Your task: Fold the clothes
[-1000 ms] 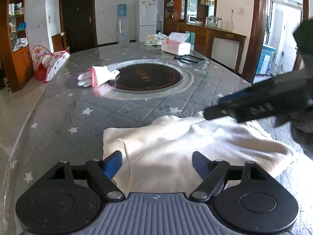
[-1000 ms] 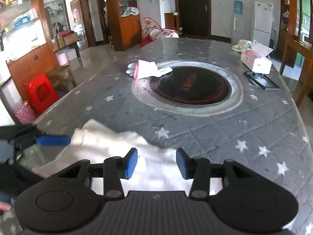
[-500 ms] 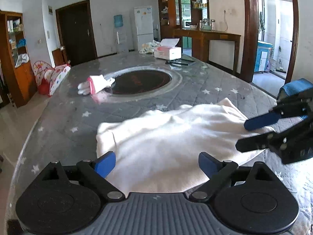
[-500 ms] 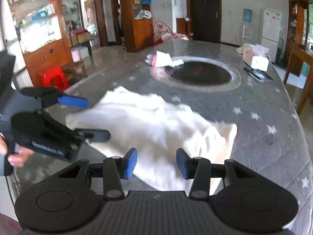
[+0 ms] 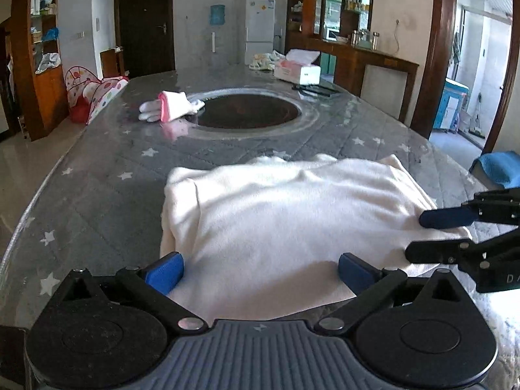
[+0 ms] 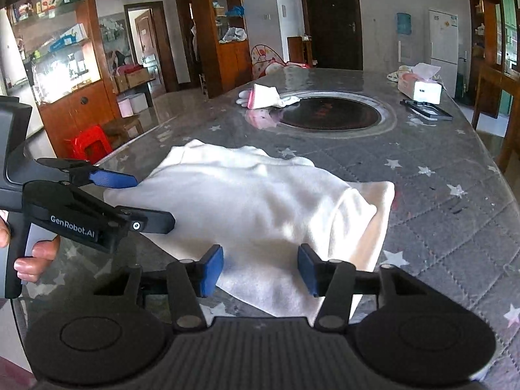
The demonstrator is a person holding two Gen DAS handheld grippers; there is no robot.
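The cream garment (image 5: 292,224) is lying partly folded on the near end of the grey star-patterned table (image 5: 107,201), its near hem spreading under both tools. The left gripper (image 5: 260,273) is standing wide, its jaws having just been opening, with the hem lying between the pads but not pinched. The right gripper (image 6: 260,269) is standing about half open, its jaws also having just been opening, over the cloth's near right part and holding nothing.

The step in hand is looking like a release after laying a fold, ahead of taking new hold for the next 1. To do that well, each gripper is wanting a clean bite on 1 near corner, catching both layers, with the 2 corners lifting evenly so the edge is staying straight. How many layers are lying at the right edge is hard to tell from the right wrist view, so a shallow, low approach along the tabletop is seeming wise.
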